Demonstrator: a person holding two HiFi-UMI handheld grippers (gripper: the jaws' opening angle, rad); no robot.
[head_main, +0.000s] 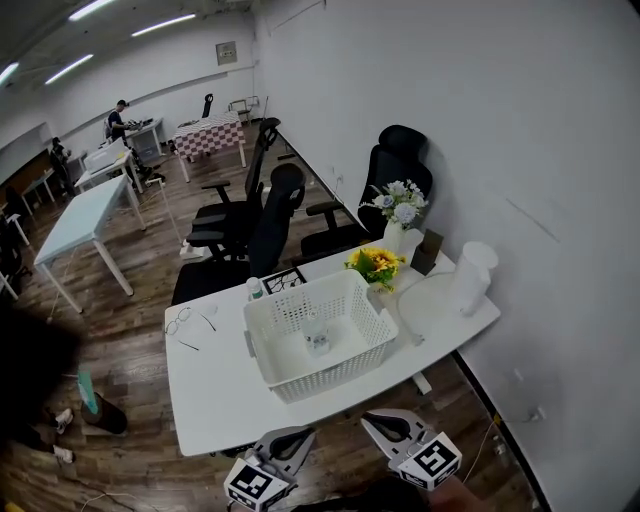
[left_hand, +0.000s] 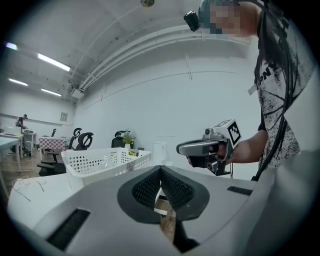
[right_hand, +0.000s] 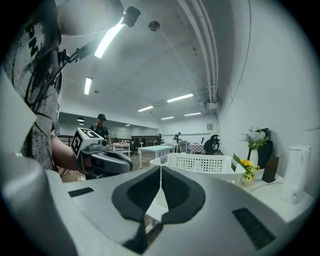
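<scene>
place: open office | signs: white desks; black swivel chairs; ceiling strip lights

The desk and the basket on it are white, the basket with a pattern of small holes in its walls. At the far right are yellow flowers, and behind the desk black chairs on a brown wooden floor. Near, the left hand-held gripper and the right hand-held gripper are grey, with black-and-white square markers.
</scene>
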